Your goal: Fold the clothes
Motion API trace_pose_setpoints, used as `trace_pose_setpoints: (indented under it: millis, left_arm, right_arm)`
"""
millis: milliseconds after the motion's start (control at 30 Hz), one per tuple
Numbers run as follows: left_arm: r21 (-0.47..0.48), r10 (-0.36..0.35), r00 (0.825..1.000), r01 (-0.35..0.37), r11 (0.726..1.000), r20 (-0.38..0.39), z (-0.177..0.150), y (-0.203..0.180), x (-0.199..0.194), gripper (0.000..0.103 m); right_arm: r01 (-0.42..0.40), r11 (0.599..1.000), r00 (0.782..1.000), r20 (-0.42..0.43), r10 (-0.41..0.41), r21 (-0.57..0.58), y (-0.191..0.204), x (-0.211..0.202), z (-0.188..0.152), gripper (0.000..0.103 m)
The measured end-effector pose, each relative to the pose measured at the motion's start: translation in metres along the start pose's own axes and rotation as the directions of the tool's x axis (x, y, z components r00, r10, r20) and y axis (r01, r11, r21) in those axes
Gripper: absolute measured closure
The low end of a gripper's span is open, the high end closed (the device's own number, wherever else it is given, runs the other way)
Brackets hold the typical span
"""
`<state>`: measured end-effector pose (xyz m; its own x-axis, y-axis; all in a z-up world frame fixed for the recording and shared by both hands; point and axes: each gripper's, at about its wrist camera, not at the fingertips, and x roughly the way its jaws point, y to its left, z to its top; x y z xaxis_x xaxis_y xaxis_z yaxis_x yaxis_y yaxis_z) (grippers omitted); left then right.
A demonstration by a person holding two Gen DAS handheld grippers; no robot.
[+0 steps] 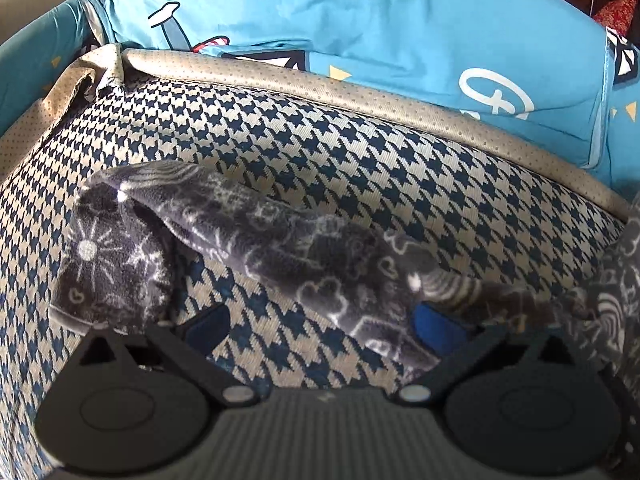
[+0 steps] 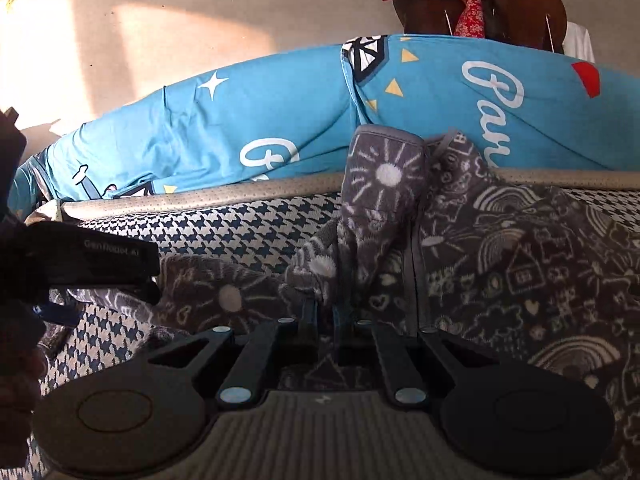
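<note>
A dark grey fleece garment printed with white doodles lies across a houndstooth cushion. In the left wrist view my left gripper stands open and wide over it. A strip of the garment runs between the fingers and drapes over the right blue pad; the pads do not press on it. In the right wrist view my right gripper is shut on a bunched fold of the same garment, which stands up above the fingertips. The left gripper shows as a dark body at the left edge.
The cushion has a beige dotted piping edge. Behind it is a bulky blue quilt with cartoon prints, against a sunlit wall. A wooden chair with red floral cloth stands at the back right.
</note>
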<state>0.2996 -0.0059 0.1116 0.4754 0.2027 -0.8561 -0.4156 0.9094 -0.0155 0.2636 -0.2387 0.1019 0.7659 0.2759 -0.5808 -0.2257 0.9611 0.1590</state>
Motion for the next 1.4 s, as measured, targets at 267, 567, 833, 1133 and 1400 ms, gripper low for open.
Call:
trace_pose_setpoints:
  millis: [267,567,833,1133,1400]
  left_arm:
    - [0.016,0.015,1.000,-0.015,1.000,-0.006,-0.003,0.003,0.000,0.000]
    - [0.035,0.016,1.000,-0.016,0.999,-0.009,-0.006,0.004,0.001,0.000]
    - [0.042,0.019,1.000,-0.019,0.999,-0.007,-0.010,0.002,0.003,0.000]
    - [0.031,0.012,1.000,-0.011,0.999,-0.015,-0.008,0.003,0.005,0.000]
    - [0.017,0.014,1.000,-0.014,1.000,-0.017,-0.005,0.004,0.006,0.000]
  right_arm:
    - [-0.037,0.999,0.999,0.025,0.036,0.038,-0.008,-0.011,0.013,0.092]
    - [-0.073,0.996,0.984,0.161,0.082,-0.060,0.007,-0.021,0.033,0.089]
    - [-0.081,0.969,0.981,0.152,0.119,-0.233,0.032,0.003,0.040,0.080]
    - [-0.052,0.951,0.997,0.039,0.067,-0.306,0.028,0.033,0.032,0.080]
    - [-0.050,0.958,0.997,0.045,0.066,-0.281,0.029,0.041,0.035,0.092]
